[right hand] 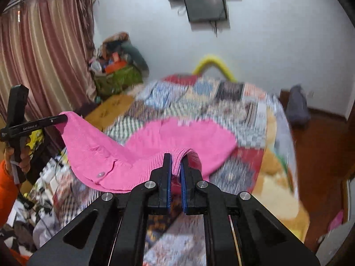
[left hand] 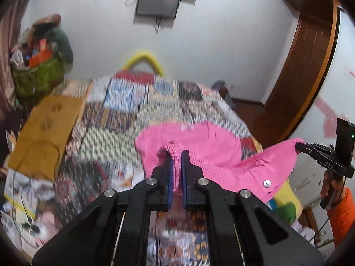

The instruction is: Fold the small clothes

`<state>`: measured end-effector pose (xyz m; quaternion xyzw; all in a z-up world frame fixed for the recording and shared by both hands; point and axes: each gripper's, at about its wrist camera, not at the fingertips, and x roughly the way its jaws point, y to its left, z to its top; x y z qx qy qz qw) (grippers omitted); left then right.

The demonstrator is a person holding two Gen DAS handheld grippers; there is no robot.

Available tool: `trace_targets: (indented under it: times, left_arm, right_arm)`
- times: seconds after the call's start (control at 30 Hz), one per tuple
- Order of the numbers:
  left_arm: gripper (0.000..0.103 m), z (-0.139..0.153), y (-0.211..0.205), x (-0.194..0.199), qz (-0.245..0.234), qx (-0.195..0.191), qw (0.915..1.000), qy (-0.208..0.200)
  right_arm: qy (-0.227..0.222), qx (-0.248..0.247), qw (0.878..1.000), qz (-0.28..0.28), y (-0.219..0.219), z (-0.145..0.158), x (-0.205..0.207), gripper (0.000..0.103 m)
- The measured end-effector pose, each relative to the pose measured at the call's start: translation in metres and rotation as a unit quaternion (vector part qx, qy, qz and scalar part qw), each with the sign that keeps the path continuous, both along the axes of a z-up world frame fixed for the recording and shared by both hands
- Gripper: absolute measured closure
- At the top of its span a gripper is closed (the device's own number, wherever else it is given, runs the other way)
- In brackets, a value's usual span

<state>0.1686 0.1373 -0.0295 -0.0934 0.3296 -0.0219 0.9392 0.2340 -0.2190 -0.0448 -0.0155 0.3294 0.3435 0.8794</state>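
A small pink knitted cardigan with a silver snap button hangs over the patchwork bedspread, its far part still resting on the bed. My left gripper is shut on one ribbed corner of the cardigan's hem. The right gripper shows at the right edge of the left wrist view, pinching the other corner. In the right wrist view, my right gripper is shut on ribbed pink cardigan edge, and the left gripper holds the far corner at left.
A mustard cushion lies on the bed's left side. A green basket piled with clutter stands by the curtain. A wooden door is at right. Loose items cover the floor beside the bed.
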Motion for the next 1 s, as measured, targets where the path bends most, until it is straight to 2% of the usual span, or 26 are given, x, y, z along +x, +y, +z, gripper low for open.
trace_targets:
  times: [0.2, 0.37, 0.6, 0.8, 1.0]
  left_arm:
    - [0.097, 0.013, 0.006, 0.039, 0.018, -0.009, 0.9997, -0.01]
    - [0.097, -0.008, 0.018, 0.089, 0.031, -0.013, 0.9992, 0.02]
    - [0.097, -0.068, 0.039, 0.164, 0.056, -0.007, 0.9953, 0.078]
    - [0.097, -0.132, 0.059, 0.229, 0.071, -0.009, 0.9886, 0.132]
    - [0.097, -0.181, 0.071, 0.269, 0.07, -0.011, 0.9828, 0.171]
  right_arm:
    - [-0.032, 0.005, 0.999, -0.009, 0.013, 0.02, 0.028, 0.097]
    - [-0.022, -0.006, 1.0, -0.019, 0.024, 0.005, 0.064, 0.097]
    - [0.02, -0.027, 0.999, -0.036, 0.039, -0.039, 0.129, 0.097]
    - [0.06, -0.051, 0.996, -0.052, 0.044, -0.083, 0.184, 0.097]
    - [0.094, -0.069, 0.991, -0.063, 0.047, -0.118, 0.221, 0.096]
